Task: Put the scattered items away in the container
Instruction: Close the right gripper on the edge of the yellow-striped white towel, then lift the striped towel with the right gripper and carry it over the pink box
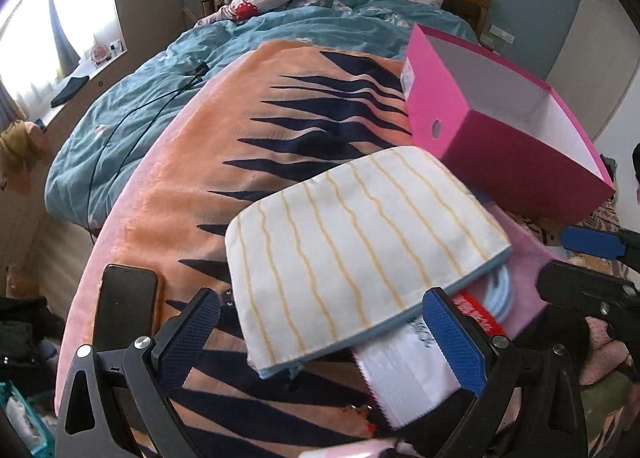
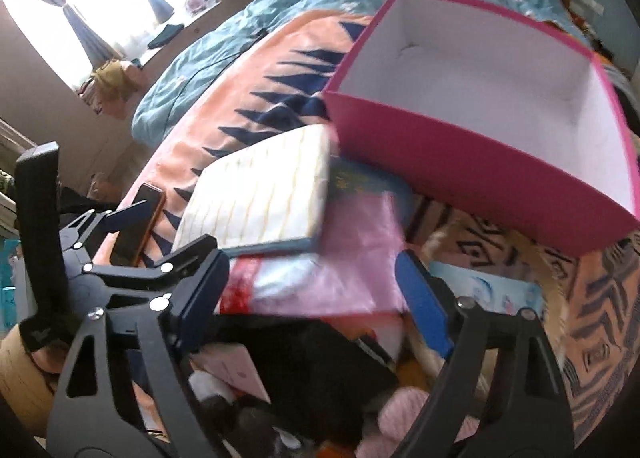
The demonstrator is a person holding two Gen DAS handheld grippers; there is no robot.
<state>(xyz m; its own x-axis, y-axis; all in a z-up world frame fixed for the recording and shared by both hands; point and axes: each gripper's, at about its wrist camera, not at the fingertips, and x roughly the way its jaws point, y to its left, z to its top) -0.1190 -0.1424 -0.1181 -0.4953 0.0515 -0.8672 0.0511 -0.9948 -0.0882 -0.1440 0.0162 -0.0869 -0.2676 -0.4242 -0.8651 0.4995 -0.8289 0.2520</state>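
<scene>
Black phone (image 1: pixel 126 306) at far left on the orange-and-navy blanket (image 1: pixel 192 186) covering the bed. Left gripper (image 1: pixel 320 334), jaws spread, straddles the near edge of a white yellow-striped pouch (image 1: pixel 360 242) lying over a white packet (image 1: pixel 404 378). Right gripper (image 2: pixel 308 298), jaws spread, around a pink bag (image 2: pixel 356 254); empty pink box (image 2: pixel 480 106) beyond, at right.

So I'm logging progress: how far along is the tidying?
Nothing is done yet: the pink box is empty inside. Neither the left gripper nor the right gripper holds anything; both are open. The striped pouch, packets beneath it and the phone remain on the blanket.
</scene>
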